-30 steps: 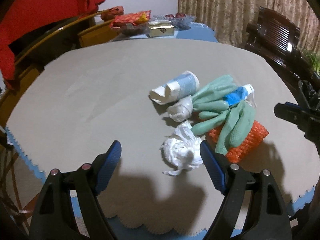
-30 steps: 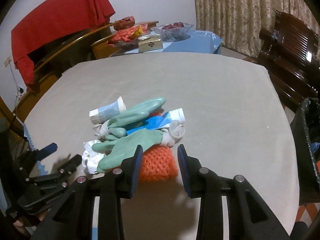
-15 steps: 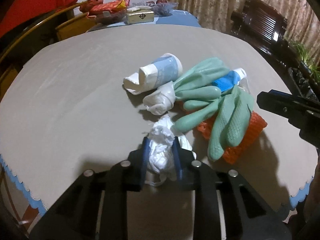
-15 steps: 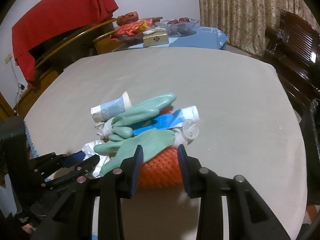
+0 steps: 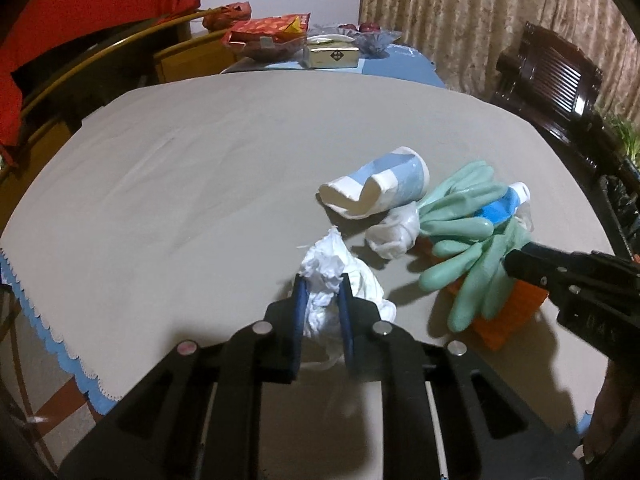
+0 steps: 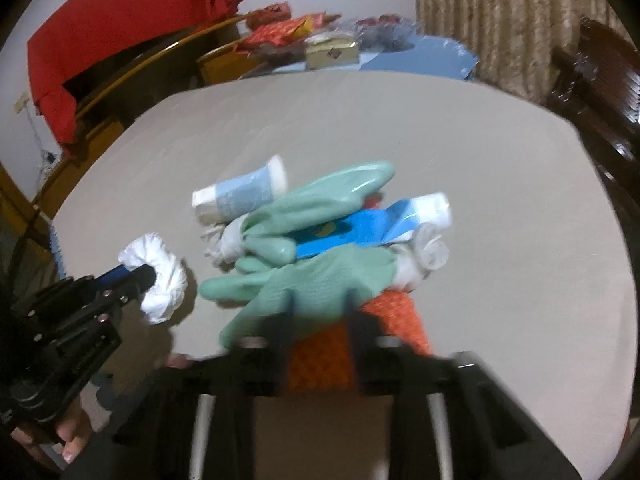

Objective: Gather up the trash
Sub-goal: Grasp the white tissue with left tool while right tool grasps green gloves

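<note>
A crumpled white tissue (image 5: 324, 268) sits between the blue pads of my left gripper (image 5: 322, 300), whose jaws are closing and press on it. To its right lies a pile: two green rubber gloves (image 5: 460, 224), a crushed paper cup (image 5: 384, 192), a blue tube (image 5: 500, 208), a white wad (image 5: 394, 232) and an orange mesh (image 5: 508, 316). In the blurred right wrist view my right gripper (image 6: 318, 312) is closing on the near green glove (image 6: 320, 276), with the orange mesh (image 6: 396, 316) also between its jaws. The left gripper (image 6: 136, 276) and its tissue (image 6: 164, 280) show at the left there.
The grey-covered table (image 5: 160, 200) has a scalloped blue edge near me. At its far end stand snack packets and a box (image 5: 332, 54). A dark wooden chair (image 5: 552, 80) and a black bag (image 5: 624, 208) are on the right. A red cloth (image 5: 80, 20) hangs at the back left.
My left gripper went from wide open to closed on the tissue. My right gripper moved forward onto the pile, and its jaws narrowed around the glove and mesh.
</note>
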Available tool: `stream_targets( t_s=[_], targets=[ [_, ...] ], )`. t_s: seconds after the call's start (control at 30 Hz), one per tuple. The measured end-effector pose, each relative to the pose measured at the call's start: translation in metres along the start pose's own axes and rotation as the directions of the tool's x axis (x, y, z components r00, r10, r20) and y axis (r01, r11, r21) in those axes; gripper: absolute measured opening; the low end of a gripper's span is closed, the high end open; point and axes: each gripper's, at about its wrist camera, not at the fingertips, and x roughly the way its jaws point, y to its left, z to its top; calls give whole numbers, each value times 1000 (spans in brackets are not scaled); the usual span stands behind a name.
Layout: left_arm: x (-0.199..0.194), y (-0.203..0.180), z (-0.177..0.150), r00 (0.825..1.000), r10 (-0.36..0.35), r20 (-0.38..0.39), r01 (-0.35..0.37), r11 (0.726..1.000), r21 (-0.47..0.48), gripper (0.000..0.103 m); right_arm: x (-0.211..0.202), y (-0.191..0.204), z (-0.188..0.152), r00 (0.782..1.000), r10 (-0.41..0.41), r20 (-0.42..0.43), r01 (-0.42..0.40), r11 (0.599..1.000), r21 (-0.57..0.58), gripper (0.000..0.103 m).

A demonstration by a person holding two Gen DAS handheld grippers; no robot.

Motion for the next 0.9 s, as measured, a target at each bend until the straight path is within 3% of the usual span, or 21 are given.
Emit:
stream_targets(
  t_s=[0.13, 0.9],
  targets=[
    [-2, -3, 0, 1000, -3, 0, 3, 1000, 1, 15, -8, -2, 0, 1000, 9, 20, -9, 1000, -1, 2],
    [-38, -24, 17, 999, -7, 49, 6, 1000, 31, 15, -91, -37, 18, 986, 8, 166, -14, 999, 36, 1]
  ],
)
